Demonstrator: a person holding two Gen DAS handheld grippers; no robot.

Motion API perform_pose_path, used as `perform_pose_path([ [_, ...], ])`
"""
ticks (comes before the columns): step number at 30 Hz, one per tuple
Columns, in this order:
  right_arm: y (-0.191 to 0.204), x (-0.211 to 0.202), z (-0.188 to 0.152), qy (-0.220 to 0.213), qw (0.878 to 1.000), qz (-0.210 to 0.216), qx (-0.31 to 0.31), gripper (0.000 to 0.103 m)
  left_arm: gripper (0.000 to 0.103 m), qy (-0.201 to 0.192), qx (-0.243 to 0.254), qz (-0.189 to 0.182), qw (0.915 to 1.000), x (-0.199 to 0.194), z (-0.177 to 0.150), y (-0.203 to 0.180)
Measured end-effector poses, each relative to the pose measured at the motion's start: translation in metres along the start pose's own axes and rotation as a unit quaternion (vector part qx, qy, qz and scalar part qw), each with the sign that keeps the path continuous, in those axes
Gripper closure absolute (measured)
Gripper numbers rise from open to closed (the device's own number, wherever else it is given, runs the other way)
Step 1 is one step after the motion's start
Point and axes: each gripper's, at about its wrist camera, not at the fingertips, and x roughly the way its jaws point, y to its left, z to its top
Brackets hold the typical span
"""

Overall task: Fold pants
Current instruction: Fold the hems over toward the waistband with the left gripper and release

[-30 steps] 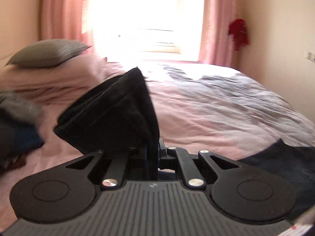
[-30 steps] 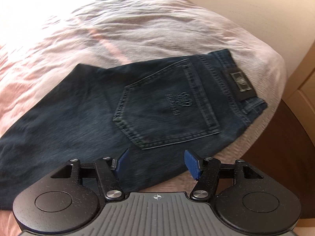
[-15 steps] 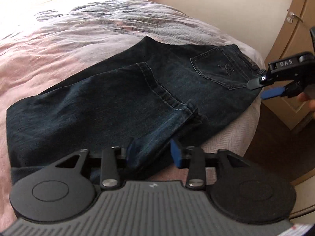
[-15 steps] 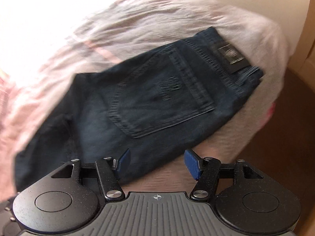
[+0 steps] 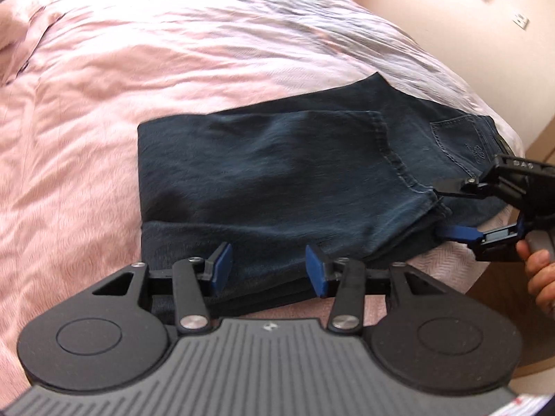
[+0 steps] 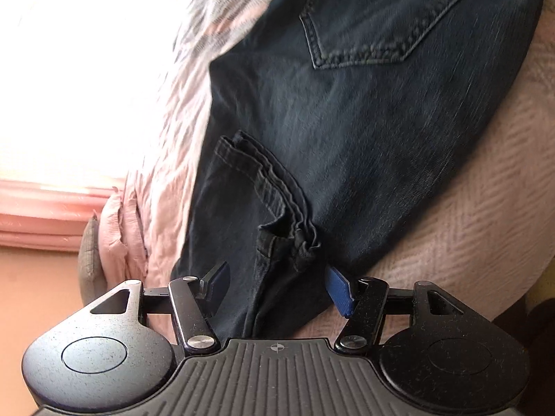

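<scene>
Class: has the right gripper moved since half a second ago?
Yes. The right gripper has dropped from beside the back pocket to the leg hems.

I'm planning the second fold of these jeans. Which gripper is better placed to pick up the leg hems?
Right. The right gripper is open with the bunched leg hems already between its fingers. The left gripper, also open, straddles the jeans at their near edge, away from the hems.

The left tongs' (image 5: 265, 265) body is hiding the jeans' (image 5: 277, 173) near edge, and the picture's top edge is cutting off their back pocket (image 6: 374, 24) (right wrist view); the hand (image 5: 539, 270) is running off-frame.
</scene>
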Motion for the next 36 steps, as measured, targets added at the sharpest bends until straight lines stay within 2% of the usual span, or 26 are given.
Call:
perform_pose_path([
  [2,0.002,0.008,0.0,-0.011,1.0,-0.007,0.0,0.047,0.062,0.0,-0.005,0.001,1.0,0.001,-0.001,0.002],
  [3,0.005,0.01,0.001,-0.018,1.0,-0.012,-0.001,0.078,0.062,0.001,-0.005,0.002,1.0,0.001,-0.002,0.003],
  [4,0.01,0.012,0.002,-0.022,0.999,-0.019,-0.014,0.09,0.062,0.0,-0.005,0.001,1.0,0.001,-0.001,0.004],
  [5,0.019,0.011,0.003,-0.027,0.999,-0.027,-0.038,0.089,0.063,-0.001,-0.006,0.001,1.0,0.0,-0.001,0.005],
  [7,0.05,0.001,-0.006,-0.059,0.988,-0.018,-0.14,0.09,0.064,-0.005,-0.007,-0.003,1.0,0.0,-0.002,0.006],
  [9,0.08,-0.018,-0.019,-0.104,0.963,0.001,-0.249,0.091,0.064,-0.01,-0.005,-0.006,0.9999,0.001,-0.002,0.006],
  [10,0.085,-0.025,-0.022,-0.121,0.954,0.0,-0.272,0.091,0.064,-0.008,-0.002,-0.006,1.0,0.002,-0.001,0.005],
  [11,0.083,-0.028,-0.022,-0.13,0.953,-0.01,-0.275,0.092,0.065,-0.005,0.001,-0.006,1.0,0.005,-0.002,0.005],
  [12,0.071,-0.027,-0.019,-0.129,0.957,-0.032,-0.258,0.092,0.067,-0.001,0.004,-0.006,1.0,0.008,-0.003,0.004],
  [15,0.029,-0.01,-0.009,-0.101,0.966,-0.108,-0.21,0.092,0.073,0.017,0.014,-0.003,0.9998,0.019,-0.006,0.002],
  [17,0.025,-0.017,-0.007,-0.112,0.967,-0.097,-0.207,0.092,0.074,0.015,0.022,-0.003,0.9996,0.019,-0.006,0.0],
  [19,0.042,-0.023,-0.01,-0.14,0.957,-0.087,-0.239,0.092,0.074,0.012,0.022,-0.008,0.9997,0.019,-0.007,0.0],
  [20,0.048,-0.018,-0.009,-0.139,0.953,-0.099,-0.249,0.092,0.074,0.016,0.023,-0.006,0.9996,0.021,-0.008,-0.001],
  [22,0.035,-0.002,-0.013,-0.111,0.955,-0.136,-0.237,0.092,0.076,0.024,0.024,-0.005,0.9994,0.022,-0.006,-0.001],
  [24,0.021,0.0,-0.011,-0.1,0.964,-0.134,-0.205,0.092,0.077,0.025,0.027,-0.001,0.9993,0.018,-0.004,-0.001],
  [26,0.027,0.001,-0.007,-0.08,0.962,-0.146,-0.217,0.091,0.077,0.025,0.028,0.003,0.9993,0.014,0.0,0.002],
  [28,0.039,0.001,-0.002,-0.058,0.952,-0.177,-0.243,0.081,0.078,0.014,0.027,0.008,0.9995,0.007,0.008,0.008],
  [29,0.048,-0.002,0.0,-0.066,0.943,-0.199,-0.26,0.072,0.078,0.004,0.027,0.014,0.9995,0.003,0.013,0.011],
  [32,0.077,-0.014,-0.001,-0.138,0.906,-0.23,-0.329,0.07,0.078,-0.022,0.025,0.026,0.9991,0.003,0.035,0.022],
  [34,0.096,-0.006,0.002,-0.151,0.889,-0.207,-0.38,0.07,0.078,-0.04,0.039,0.029,0.998,0.013,0.049,0.023],
  [36,0.113,0.022,0.009,-0.135,0.875,-0.183,-0.426,0.071,0.078,-0.05,0.06,0.028,0.9966,0.035,0.066,0.021],
])
